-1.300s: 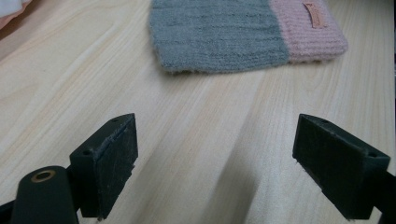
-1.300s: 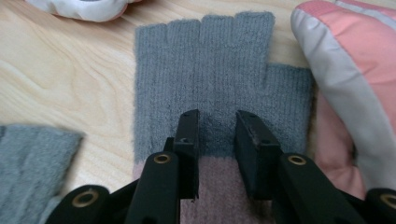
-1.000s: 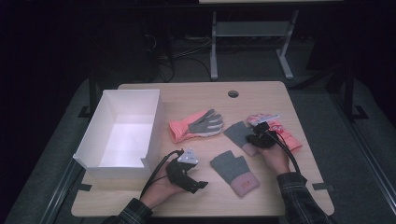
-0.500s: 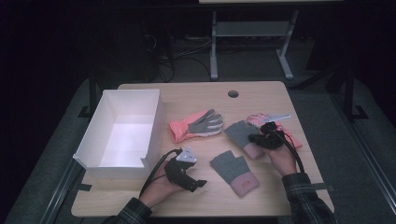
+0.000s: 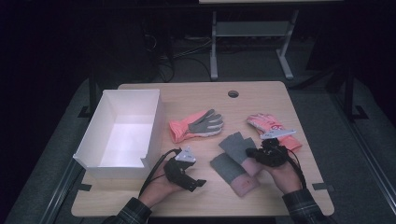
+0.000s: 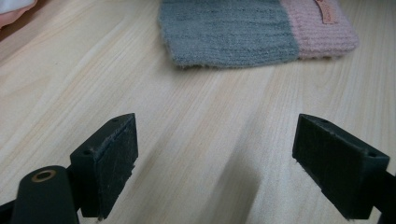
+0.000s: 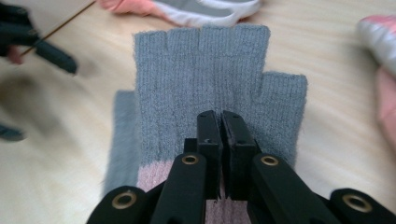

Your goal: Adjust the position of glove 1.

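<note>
My right gripper (image 5: 251, 153) (image 7: 220, 125) is shut on a grey knit fingerless glove (image 5: 237, 145) (image 7: 205, 70), pinching it where the grey meets its pink cuff. The glove fans out ahead of the jaws, slightly off the table, partly over a second grey knit glove with a pink cuff (image 5: 231, 173) (image 7: 120, 140) that lies flat. My left gripper (image 5: 196, 184) (image 6: 229, 168) rests low at the front left, open, with only bare wood between its jaws. The flat knit glove (image 6: 233, 30) lies ahead of it.
A white open box (image 5: 95, 142) stands at the table's left. A coral and grey work glove (image 5: 196, 125) lies mid-table, and a pink work glove (image 5: 271, 127) lies at the right behind my right hand. The wooden table (image 5: 261, 95) has a cable hole (image 5: 233, 94) at the back.
My right gripper has carried the grey knit glove toward the near edge, away from the pink work glove, until it overlaps the other knit glove. The left gripper has stayed put.
</note>
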A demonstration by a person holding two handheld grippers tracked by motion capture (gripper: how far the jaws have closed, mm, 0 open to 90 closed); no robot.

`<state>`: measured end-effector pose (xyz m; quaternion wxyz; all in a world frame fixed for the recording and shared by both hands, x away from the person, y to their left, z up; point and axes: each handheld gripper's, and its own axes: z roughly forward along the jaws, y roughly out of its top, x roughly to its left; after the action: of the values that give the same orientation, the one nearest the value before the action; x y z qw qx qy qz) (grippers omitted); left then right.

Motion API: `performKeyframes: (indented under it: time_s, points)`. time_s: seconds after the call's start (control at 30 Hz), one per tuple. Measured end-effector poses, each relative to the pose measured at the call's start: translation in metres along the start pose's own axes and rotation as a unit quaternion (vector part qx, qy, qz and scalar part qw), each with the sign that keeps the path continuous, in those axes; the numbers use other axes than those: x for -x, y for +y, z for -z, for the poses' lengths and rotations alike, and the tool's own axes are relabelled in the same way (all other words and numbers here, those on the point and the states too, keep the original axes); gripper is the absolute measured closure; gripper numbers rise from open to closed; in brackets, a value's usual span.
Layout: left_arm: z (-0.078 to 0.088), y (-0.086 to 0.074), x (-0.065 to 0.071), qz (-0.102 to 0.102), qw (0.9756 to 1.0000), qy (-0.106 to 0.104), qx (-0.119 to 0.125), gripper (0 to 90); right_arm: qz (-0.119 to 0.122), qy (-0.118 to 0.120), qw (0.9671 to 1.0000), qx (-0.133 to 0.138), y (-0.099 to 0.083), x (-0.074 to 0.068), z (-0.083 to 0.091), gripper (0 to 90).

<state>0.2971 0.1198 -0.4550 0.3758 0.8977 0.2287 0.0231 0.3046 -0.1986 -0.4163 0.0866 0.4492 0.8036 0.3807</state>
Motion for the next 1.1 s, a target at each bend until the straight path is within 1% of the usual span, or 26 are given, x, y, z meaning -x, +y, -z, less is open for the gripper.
performKeyframes:
  time_s: [0.03,0.07,0.1,0.13,0.17,0.2,0.23,0.27,0.3,0.37,0.43,0.47,0.5,0.53,0.63,0.67,0.77,0.83,0.87,0.9,0.93,0.97,1.0,1.03,1.07,1.1]
  points:
    - [0.000,0.000,0.000,0.000,1.0000,0.000,0.000,13.8,0.000,0.000,1.0000,0.000,0.000,0.000,0.000,87.1]
    - [0.000,0.000,0.000,-0.001,1.0000,0.001,0.001,13.8,0.001,0.003,1.0000,-0.003,-0.004,-0.006,0.002,87.1]
    - [0.000,0.000,0.000,-0.004,1.0000,0.000,-0.002,13.8,0.000,0.005,1.0000,-0.006,-0.006,-0.009,0.003,87.1]
    - [-0.001,0.000,0.000,0.001,1.0000,0.001,0.002,13.8,0.001,0.006,1.0000,-0.006,-0.009,-0.011,0.004,87.1]
    - [-0.001,0.000,0.000,0.001,1.0000,0.001,0.002,13.8,0.001,0.006,1.0000,-0.006,-0.009,-0.011,0.004,87.1]
    - [-0.001,0.000,0.001,0.000,1.0000,0.001,0.001,13.8,-0.004,0.007,0.9999,-0.010,-0.013,-0.016,0.006,87.1]
    - [-0.001,0.000,0.001,0.000,1.0000,0.001,0.001,13.8,-0.004,0.007,0.9999,-0.010,-0.013,-0.016,0.006,87.1]
    - [-0.001,0.000,0.000,-0.004,1.0000,0.000,-0.003,13.8,-0.006,0.008,0.9998,-0.015,-0.017,-0.020,0.006,87.0]
    - [0.000,0.000,0.000,-0.007,1.0000,0.000,-0.006,13.7,-0.001,0.007,0.9998,-0.016,-0.019,-0.021,0.005,87.0]
    - [-0.001,0.000,0.001,-0.004,1.0000,0.000,-0.004,13.8,-0.003,0.007,0.9998,-0.019,-0.020,-0.024,0.003,87.0]
    - [-0.002,0.000,0.001,-0.001,1.0000,-0.001,-0.002,13.8,-0.004,0.009,0.9996,-0.025,-0.021,-0.026,0.000,87.0]
    - [-0.002,0.000,0.001,-0.009,0.9999,-0.001,-0.008,13.8,0.001,0.007,0.9997,-0.023,-0.021,-0.027,-0.002,87.0]
    - [-0.002,0.000,0.001,-0.009,0.9999,-0.001,-0.008,13.8,0.001,0.007,0.9997,-0.023,-0.021,-0.027,-0.002,87.0]
    - [-0.002,0.000,0.001,-0.004,1.0000,-0.002,-0.006,13.8,-0.001,0.007,0.9996,-0.028,-0.020,-0.030,-0.005,86.9]
    - [-0.003,0.000,0.001,-0.005,1.0000,-0.002,-0.006,13.7,-0.003,0.003,0.9994,-0.034,-0.019,-0.033,-0.009,86.8]
    - [-0.003,0.000,0.001,-0.008,0.9999,-0.002,-0.010,13.7,-0.001,0.004,0.9993,-0.037,-0.019,-0.033,-0.011,86.6]
    - [-0.003,0.000,0.001,-0.006,0.9999,-0.002,-0.009,13.8,-0.002,0.006,0.9992,-0.039,-0.020,-0.034,-0.014,85.8]
    - [-0.003,0.000,0.002,-0.004,0.9999,-0.003,-0.010,13.7,0.002,0.001,0.9991,-0.043,-0.021,-0.036,-0.017,80.9]
    - [-0.003,0.000,0.003,0.000,1.0000,-0.004,-0.005,13.8,0.007,0.003,0.9991,-0.042,-0.021,-0.036,-0.017,76.5]
    - [-0.003,0.000,0.003,0.000,1.0000,-0.004,-0.005,13.8,0.007,0.003,0.9991,-0.042,-0.021,-0.036,-0.017,76.5]
    - [-0.002,0.000,0.001,-0.008,0.9999,-0.004,-0.011,13.8,0.008,0.009,0.9995,-0.030,-0.020,-0.036,-0.013,70.1]
    - [-0.002,0.000,0.001,-0.008,0.9999,-0.004,-0.011,13.8,0.010,0.010,0.9996,-0.023,-0.020,-0.035,-0.011,67.8]
    - [-0.002,0.000,0.001,-0.010,0.9999,-0.005,-0.009,14.6,0.015,0.007,0.9998,-0.014,-0.020,-0.033,-0.007,68.2]
    - [-0.002,0.000,0.001,-0.010,0.9999,-0.005,-0.009,16.7,0.016,0.006,0.9998,-0.009,-0.020,-0.030,-0.004,71.1]
    - [0.001,0.001,0.003,-0.010,0.9999,-0.007,0.000,20.1,0.019,0.006,0.9998,-0.003,-0.020,-0.027,0.000,75.6]
    - [0.002,0.001,0.005,-0.007,0.9999,-0.010,0.006,24.9,0.018,0.005,0.9998,-0.003,-0.021,-0.024,0.004,81.6]
